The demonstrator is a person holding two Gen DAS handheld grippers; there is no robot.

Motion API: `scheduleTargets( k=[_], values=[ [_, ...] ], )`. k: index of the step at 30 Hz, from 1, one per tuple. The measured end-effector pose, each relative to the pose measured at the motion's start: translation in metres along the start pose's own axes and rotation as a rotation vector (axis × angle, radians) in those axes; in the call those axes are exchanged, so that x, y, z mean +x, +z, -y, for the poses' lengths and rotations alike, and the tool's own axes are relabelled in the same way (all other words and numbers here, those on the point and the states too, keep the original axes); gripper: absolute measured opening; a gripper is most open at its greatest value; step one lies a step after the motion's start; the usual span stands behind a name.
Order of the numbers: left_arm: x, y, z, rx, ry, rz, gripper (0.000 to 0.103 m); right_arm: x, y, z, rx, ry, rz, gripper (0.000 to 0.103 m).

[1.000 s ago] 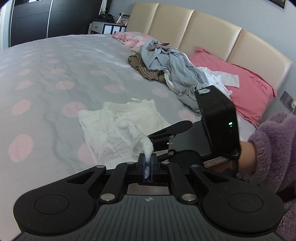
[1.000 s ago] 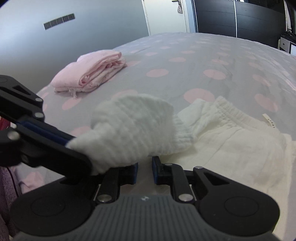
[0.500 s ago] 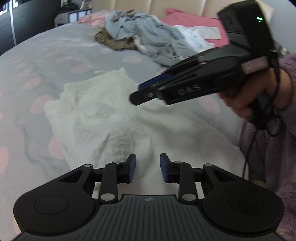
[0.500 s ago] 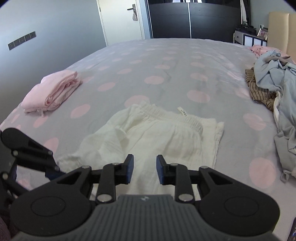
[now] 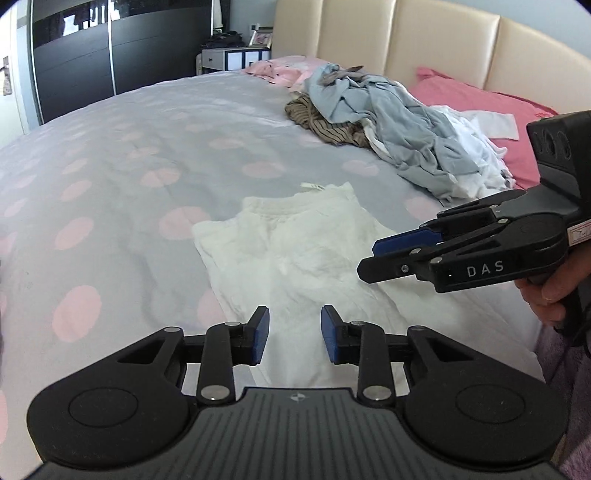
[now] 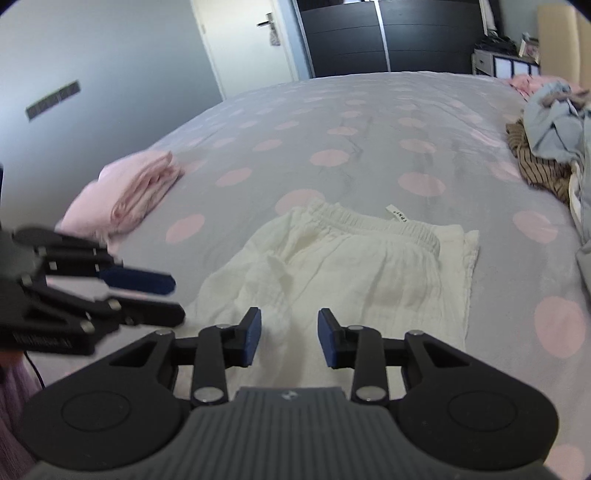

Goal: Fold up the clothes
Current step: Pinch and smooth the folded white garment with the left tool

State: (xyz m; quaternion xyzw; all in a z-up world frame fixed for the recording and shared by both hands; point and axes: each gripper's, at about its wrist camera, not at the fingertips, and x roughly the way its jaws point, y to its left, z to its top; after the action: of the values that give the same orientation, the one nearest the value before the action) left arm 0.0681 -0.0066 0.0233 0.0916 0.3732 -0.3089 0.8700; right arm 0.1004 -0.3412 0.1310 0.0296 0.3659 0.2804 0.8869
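White elastic-waist shorts [image 5: 295, 251] lie flat on the grey bedspread with pink dots, waistband and label at the far end. My left gripper [image 5: 294, 325] hovers open over their near edge with nothing between its blue pads. In the right wrist view the shorts [image 6: 351, 266] sit straight ahead of my right gripper [image 6: 289, 326], whose jaws are opening and empty. The left gripper [image 6: 177, 301] shows blurred at the left there. The right gripper [image 5: 367, 260] reaches in from the right in the left wrist view, above the shorts, held by a hand [image 5: 550, 291].
A heap of unfolded clothes [image 5: 388, 122] lies by the beige headboard [image 5: 424, 40], with a pink pillow [image 5: 480, 107] behind it. A folded pink garment [image 6: 125, 195] rests near the bed's left edge. A dark wardrobe [image 6: 369, 33] and a door stand beyond the bed.
A second ago the left gripper pinched a lifted corner of the white shorts. It has let go, the shorts lie flat, and both grippers have opened and drawn back.
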Motion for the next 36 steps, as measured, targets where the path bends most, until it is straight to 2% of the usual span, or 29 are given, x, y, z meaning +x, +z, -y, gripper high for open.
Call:
scheduleTargets(
  k=[4,9,10,11,12,14,17,22,27,30,34,36],
  values=[
    [0.010,0.015,-0.018,-0.099,-0.014,0.013,0.028,0.007,0.005,-0.003,0.014,0.016,-0.003,0.037],
    [0.044,0.017,-0.027,-0.170,-0.012,-0.094,0.028,0.025,-0.005,-0.007,-0.018,-0.003,-0.077,0.035],
    [0.051,0.015,-0.026,-0.168,-0.005,-0.122,0.028,0.028,-0.007,-0.007,-0.023,-0.007,-0.089,0.027],
    [0.055,0.014,-0.025,-0.155,0.014,-0.140,0.022,0.031,-0.009,-0.006,-0.029,-0.008,-0.101,0.019],
    [0.059,0.012,-0.023,-0.140,0.037,-0.154,0.010,0.034,-0.010,-0.007,-0.039,-0.010,-0.113,0.011],
    [0.060,0.010,-0.024,-0.131,0.062,-0.152,0.006,0.036,-0.011,-0.008,-0.072,-0.047,-0.103,0.004],
    [0.060,0.008,-0.030,-0.158,0.078,-0.137,0.002,0.035,-0.008,-0.011,-0.133,-0.117,-0.060,0.004],
    [0.069,0.003,-0.035,-0.178,0.076,-0.156,0.003,0.056,-0.023,-0.009,-0.222,-0.138,-0.131,0.004],
    [0.065,0.005,-0.036,-0.181,0.089,-0.145,0.012,0.049,-0.020,-0.002,-0.186,-0.126,-0.120,0.007],
    [0.056,0.005,-0.034,-0.169,0.086,-0.100,0.013,0.040,-0.018,0.002,-0.149,-0.121,-0.098,0.014],
    [0.036,0.008,-0.024,-0.108,0.118,-0.028,0.016,0.021,-0.015,0.006,-0.137,-0.153,-0.053,0.015],
    [0.024,0.009,-0.020,-0.086,0.143,0.007,0.021,0.011,-0.013,0.009,-0.139,-0.167,-0.022,0.015]
  ],
)
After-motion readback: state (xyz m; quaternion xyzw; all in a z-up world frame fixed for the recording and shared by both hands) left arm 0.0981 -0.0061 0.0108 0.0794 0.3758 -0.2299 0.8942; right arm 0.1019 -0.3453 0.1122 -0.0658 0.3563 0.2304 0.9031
